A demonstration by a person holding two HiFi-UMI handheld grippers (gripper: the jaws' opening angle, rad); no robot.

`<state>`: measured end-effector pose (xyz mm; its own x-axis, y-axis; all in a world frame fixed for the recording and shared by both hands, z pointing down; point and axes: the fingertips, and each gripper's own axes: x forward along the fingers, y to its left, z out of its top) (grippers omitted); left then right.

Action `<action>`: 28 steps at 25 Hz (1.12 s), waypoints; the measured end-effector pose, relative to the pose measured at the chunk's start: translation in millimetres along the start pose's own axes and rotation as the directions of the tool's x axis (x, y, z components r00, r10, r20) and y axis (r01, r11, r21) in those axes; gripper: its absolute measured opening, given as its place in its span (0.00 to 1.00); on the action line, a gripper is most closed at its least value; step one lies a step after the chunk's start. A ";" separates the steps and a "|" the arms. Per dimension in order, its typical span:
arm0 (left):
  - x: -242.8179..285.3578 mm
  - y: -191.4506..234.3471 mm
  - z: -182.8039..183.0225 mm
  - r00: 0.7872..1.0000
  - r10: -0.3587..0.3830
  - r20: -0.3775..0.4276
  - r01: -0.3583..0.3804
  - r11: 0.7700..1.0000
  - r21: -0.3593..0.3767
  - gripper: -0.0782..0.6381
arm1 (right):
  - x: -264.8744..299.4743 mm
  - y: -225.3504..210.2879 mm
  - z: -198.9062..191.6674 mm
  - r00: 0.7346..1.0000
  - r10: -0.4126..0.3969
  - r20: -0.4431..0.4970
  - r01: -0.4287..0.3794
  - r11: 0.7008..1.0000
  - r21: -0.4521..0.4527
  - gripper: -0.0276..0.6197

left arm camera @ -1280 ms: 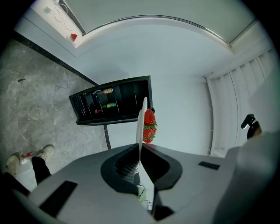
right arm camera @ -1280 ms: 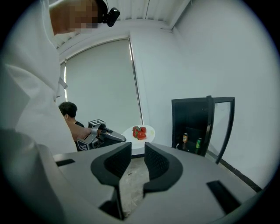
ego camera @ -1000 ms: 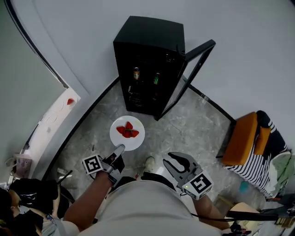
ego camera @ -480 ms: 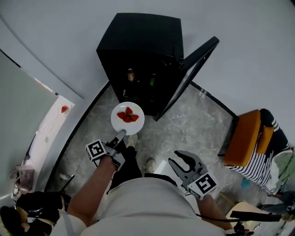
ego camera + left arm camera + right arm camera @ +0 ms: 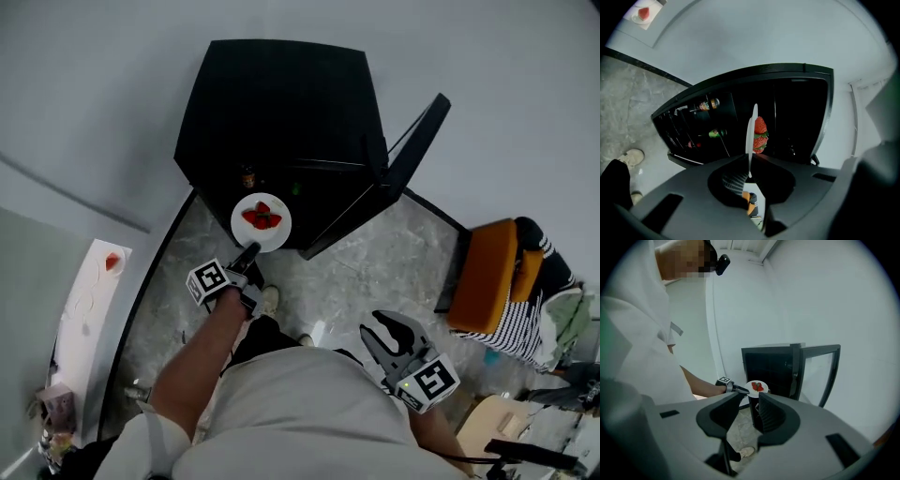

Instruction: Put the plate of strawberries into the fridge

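At the fridge's open front, the plate (image 5: pixel 261 222) hangs just outside the dark opening, face up, with the strawberries (image 5: pixel 262 217) heaped at its middle. The left gripper (image 5: pixel 249 251) has its jaws pinched almost together on the plate's near rim. The whole plate therefore juts away from the fingers toward the far side, straight at the fridge (image 5: pixel 281 103).

In the left gripper view the plate shows edge-on, rising from between the jaws, with the fridge's dark inside right behind it. Two bottles (image 5: pixel 710 103) lie inside, left of the plate's line. The door (image 5: pixel 412 150) stands open to the right, apart from the plate.

The right gripper (image 5: pixel 392 330) hangs near the person's body, well apart from the fridge, its jaws wide with nothing between them.

The left hand is the nearer one and alone carries the load. The coming move looks like a straight push along its own axis into the opening, keeping the plate level since only one edge is gripped
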<state>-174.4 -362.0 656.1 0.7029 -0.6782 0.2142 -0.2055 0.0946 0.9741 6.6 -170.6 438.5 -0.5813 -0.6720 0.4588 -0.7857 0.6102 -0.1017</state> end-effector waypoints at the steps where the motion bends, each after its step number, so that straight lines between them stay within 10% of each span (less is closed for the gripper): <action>1: 10.4 6.7 9.0 1.000 0.007 -0.004 -0.007 1.000 -0.009 0.14 | 5.5 -1.9 1.2 1.000 -0.015 -0.012 0.015 1.000 0.004 0.23; 21: 130.2 67.7 84.3 0.981 0.153 0.117 -0.136 0.981 -0.138 0.14 | 25.0 -22.1 4.9 0.962 -0.230 -0.145 0.246 0.964 0.103 0.23; 28: 132.7 78.9 84.3 0.947 0.301 0.113 -0.301 0.953 -0.024 0.15 | 17.7 -19.9 -3.2 0.955 -0.245 -0.164 0.267 0.955 0.126 0.23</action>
<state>-154.8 -506.0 755.3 0.5267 -0.6960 0.4881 -0.3911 0.3115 0.8660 12.6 -193.2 451.5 -0.3277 -0.7227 0.6085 -0.9326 0.3506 -0.0858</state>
